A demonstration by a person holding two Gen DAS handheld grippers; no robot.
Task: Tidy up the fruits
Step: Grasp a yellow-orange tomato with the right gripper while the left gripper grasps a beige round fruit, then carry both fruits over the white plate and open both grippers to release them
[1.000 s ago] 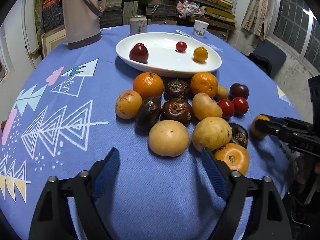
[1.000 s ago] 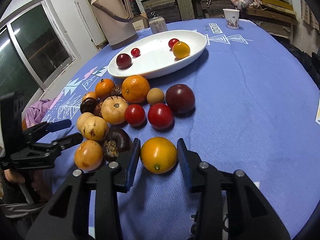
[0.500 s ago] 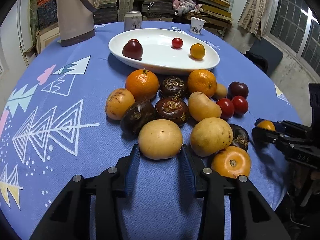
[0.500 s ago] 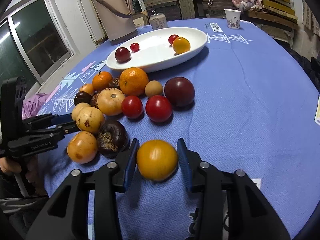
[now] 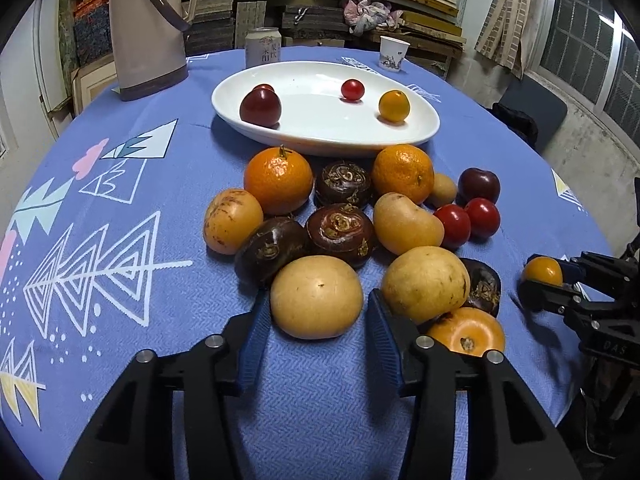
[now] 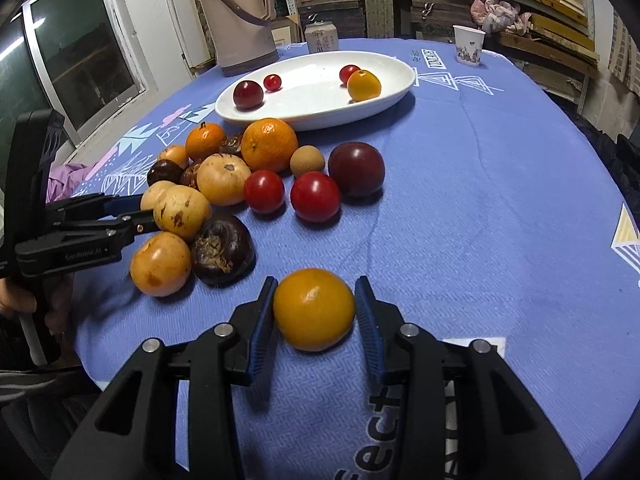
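Several loose fruits (image 5: 344, 224) lie heaped on the blue cloth in front of a white oval plate (image 5: 320, 146); the plate holds a dark plum, small red tomatoes and a yellow-orange fruit. My left gripper (image 5: 316, 308) has a pale tan round fruit (image 5: 316, 296) between its fingers at the near edge of the heap. The pads touch its sides and the jaws are opening slightly. My right gripper (image 6: 314, 304) is shut on a yellow-orange fruit (image 6: 314, 308), right of the heap. In the left wrist view that gripper (image 5: 548, 280) shows at the far right.
A beige thermos jug (image 5: 148, 32), a drink can (image 5: 262, 48) and a paper cup (image 5: 394, 54) stand behind the plate. Shelves of boards fill the back wall. A person's hand (image 6: 24, 300) holds the left gripper's handle at the table's near-left edge.
My left gripper's jaws closed from wide apart onto the tan fruit as it moved up to the heap. The right gripper kept its hold on the yellow-orange fruit and rolled slightly.
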